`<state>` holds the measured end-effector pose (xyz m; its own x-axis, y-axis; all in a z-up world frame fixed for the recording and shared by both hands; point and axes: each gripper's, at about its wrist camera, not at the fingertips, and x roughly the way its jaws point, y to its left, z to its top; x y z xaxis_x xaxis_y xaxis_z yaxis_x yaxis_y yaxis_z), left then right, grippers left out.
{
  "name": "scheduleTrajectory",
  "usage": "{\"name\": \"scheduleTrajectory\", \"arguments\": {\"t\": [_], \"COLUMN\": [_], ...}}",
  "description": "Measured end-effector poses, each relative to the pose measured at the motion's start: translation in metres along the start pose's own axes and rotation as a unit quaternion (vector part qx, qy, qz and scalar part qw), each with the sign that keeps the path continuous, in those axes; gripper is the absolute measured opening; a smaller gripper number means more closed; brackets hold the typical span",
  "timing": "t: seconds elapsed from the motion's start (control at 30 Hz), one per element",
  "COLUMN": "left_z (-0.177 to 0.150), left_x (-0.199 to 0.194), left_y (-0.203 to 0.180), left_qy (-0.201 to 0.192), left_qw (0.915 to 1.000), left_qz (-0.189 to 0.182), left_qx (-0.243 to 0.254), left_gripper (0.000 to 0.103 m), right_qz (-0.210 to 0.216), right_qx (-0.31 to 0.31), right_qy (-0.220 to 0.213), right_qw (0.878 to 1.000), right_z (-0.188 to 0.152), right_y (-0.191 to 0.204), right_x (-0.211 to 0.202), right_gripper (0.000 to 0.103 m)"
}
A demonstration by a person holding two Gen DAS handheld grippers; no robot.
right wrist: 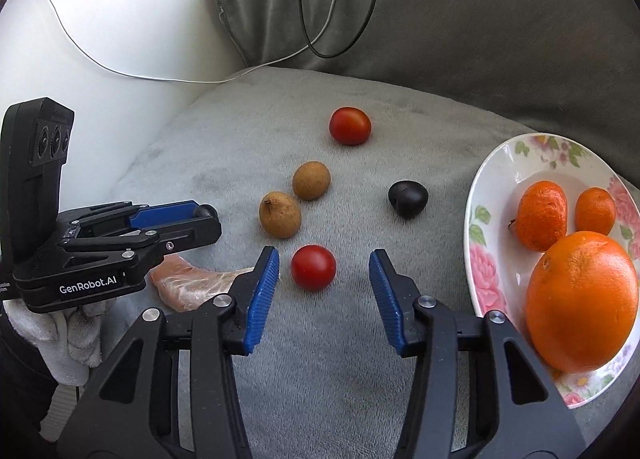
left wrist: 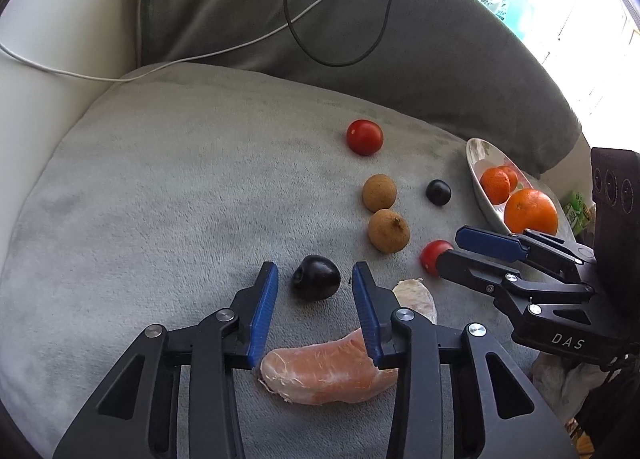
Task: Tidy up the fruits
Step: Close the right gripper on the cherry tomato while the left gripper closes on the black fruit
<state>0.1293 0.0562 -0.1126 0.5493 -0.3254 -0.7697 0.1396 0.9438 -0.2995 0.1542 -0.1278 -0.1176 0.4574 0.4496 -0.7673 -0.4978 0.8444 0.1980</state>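
Left wrist view: dark plum (left wrist: 316,277) lies on the grey cushion (left wrist: 160,199) between the left gripper's (left wrist: 315,289) parted, untouching pads. Right gripper (right wrist: 324,273) likewise straddles a red tomato (right wrist: 313,267) beside the floral plate (right wrist: 486,259) holding 3 oranges (right wrist: 582,299).

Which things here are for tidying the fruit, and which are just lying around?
For the job:
- plate with oranges
- two tomatoes
- two brown fruits
- two dark plums
- peeled citrus pieces

Lying about:
- black cable
- white cable
- grey cushion
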Motion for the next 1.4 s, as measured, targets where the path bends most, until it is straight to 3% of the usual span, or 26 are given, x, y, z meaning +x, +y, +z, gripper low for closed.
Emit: {"name": "scheduleTrajectory", "arguments": {"t": [0.4, 0.53, 0.9, 1.4], "left_z": [0.001, 0.001, 0.001, 0.008], "left_x": [0.004, 0.003, -0.008, -0.02], "left_y": [0.004, 0.002, 0.004, -0.021], "left_qy": [-0.003, -0.005, -0.017, -0.037], "left_qw": [0.9999, 1.0, 0.9997, 0.9991], "left_qz": [-0.003, 0.001, 0.004, -0.018], "left_qx": [-0.009, -0.004, -0.014, -0.003], "left_gripper": [0.024, 0.023, 0.022, 0.022], "right_qz": [-0.003, 0.002, 0.002, -0.019], "right_qx": [-0.003, -0.006, 0.002, 0.037], "right_qy": [0.014, 0.014, -0.008, -0.076], "right_qw": [1.0, 1.0, 1.0, 0.996], "right_z": [0.003, 0.003, 0.0, -0.016], "right_y": [0.002, 0.004, 0.002, -0.035], "right_x": [0.009, 0.009, -0.009, -0.082], "right_gripper": [0.037, 0.026, 0.026, 0.026]}}
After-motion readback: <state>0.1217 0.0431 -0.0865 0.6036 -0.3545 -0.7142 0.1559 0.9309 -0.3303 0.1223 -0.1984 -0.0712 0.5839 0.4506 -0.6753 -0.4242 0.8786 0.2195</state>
